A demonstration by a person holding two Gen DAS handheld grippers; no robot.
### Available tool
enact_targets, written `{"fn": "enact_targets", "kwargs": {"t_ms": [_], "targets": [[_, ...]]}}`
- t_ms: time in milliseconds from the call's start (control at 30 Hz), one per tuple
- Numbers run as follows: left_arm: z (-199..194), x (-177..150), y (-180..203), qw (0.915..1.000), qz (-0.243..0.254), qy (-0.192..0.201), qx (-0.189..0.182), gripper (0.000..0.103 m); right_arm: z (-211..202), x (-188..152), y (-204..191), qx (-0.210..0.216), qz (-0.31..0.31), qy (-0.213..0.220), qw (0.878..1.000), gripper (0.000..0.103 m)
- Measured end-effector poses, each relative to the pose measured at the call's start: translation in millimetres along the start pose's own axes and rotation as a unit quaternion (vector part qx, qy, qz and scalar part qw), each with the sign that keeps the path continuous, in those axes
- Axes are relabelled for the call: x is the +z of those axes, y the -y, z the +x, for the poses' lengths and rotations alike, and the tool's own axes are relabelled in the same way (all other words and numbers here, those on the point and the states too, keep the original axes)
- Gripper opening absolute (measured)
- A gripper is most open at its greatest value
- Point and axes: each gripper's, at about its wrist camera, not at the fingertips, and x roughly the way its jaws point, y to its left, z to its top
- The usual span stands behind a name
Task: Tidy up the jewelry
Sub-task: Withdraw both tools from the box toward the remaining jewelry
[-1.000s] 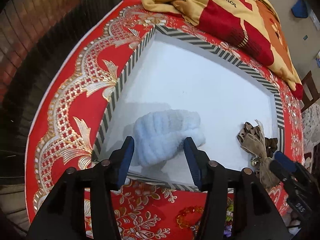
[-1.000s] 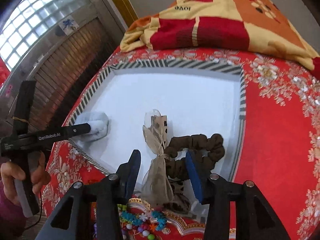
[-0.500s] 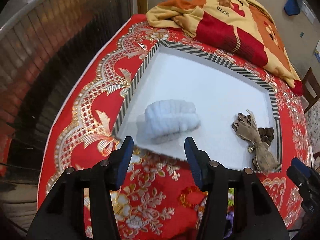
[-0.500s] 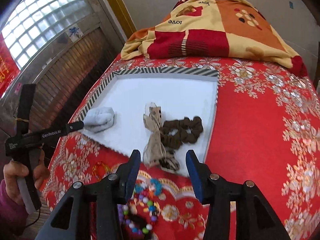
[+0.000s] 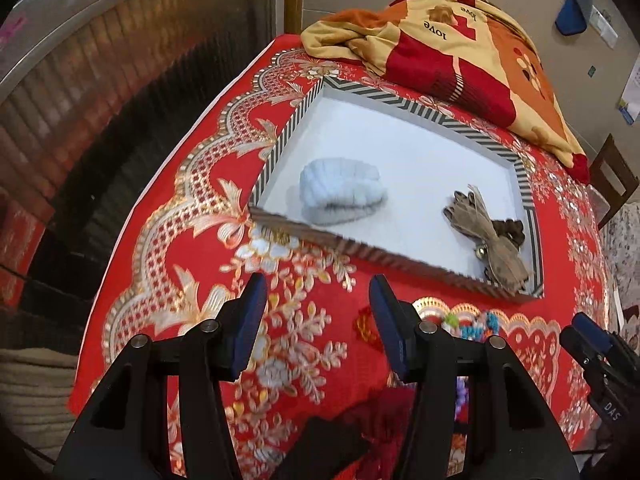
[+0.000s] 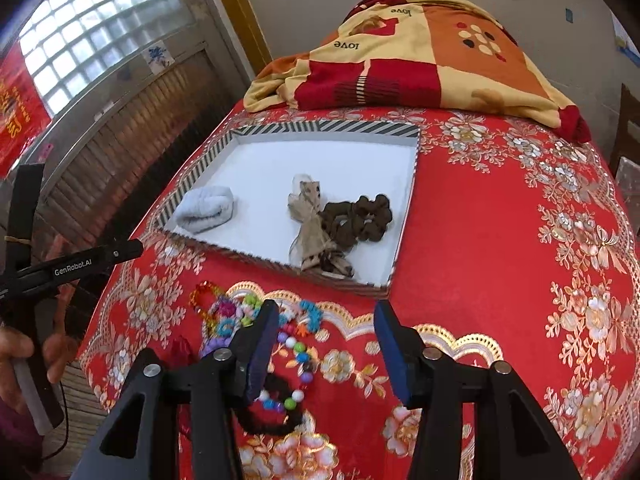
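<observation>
A striped-rim tray (image 5: 280, 148) (image 6: 320, 126) with a white floor sits on the red tablecloth. In it lie a pale blue fluffy scrunchie (image 5: 340, 192) (image 6: 206, 208), a beige bow tie (image 5: 488, 236) (image 6: 312, 232) and a brown scrunchie (image 6: 360, 216). My left gripper (image 5: 318, 316) hangs open over bare cloth in front of the tray, holding nothing. My right gripper (image 6: 326, 320) is opening, also empty, above colourful bead bracelets (image 6: 240, 312) (image 5: 476, 324). A dark bracelet with coloured beads (image 6: 272, 408) lies nearest me, partly hidden by the left finger.
A folded red and yellow blanket (image 5: 460, 52) (image 6: 420, 60) lies behind the tray. The table drops off at the left towards slatted shutters (image 6: 132, 120). A wooden chair (image 5: 612, 176) stands at the right. A hand (image 6: 16, 360) holds the left gripper's handle.
Both grippers have drawn back from the tray towards the near table edge and risen a little. The blue scrunchie, bow and brown scrunchie stayed in the tray. The right jaws stand wider.
</observation>
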Motion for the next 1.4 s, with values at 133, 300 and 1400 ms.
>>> {"fn": "enact_targets", "kwargs": {"t_ms": [133, 300, 1400], "targets": [[-8, -15, -2, 1.0, -0.005, -0.002, -0.003, 0.053, -5, -9, -5, 0.009, -0.007, -0.005, 1.0, 0.059], [-15, -32, -2, 1.0, -0.004, -0.006, 0.002, 0.053, -13, -21, -7, 0.01, -0.01, -0.008, 1.0, 0.059], [-45, -90, -7, 1.0, 0.0, -0.008, 0.001, 0.056, -40, -68, -24, 0.0, -0.031, -0.016, 0.999, 0.062]]}}
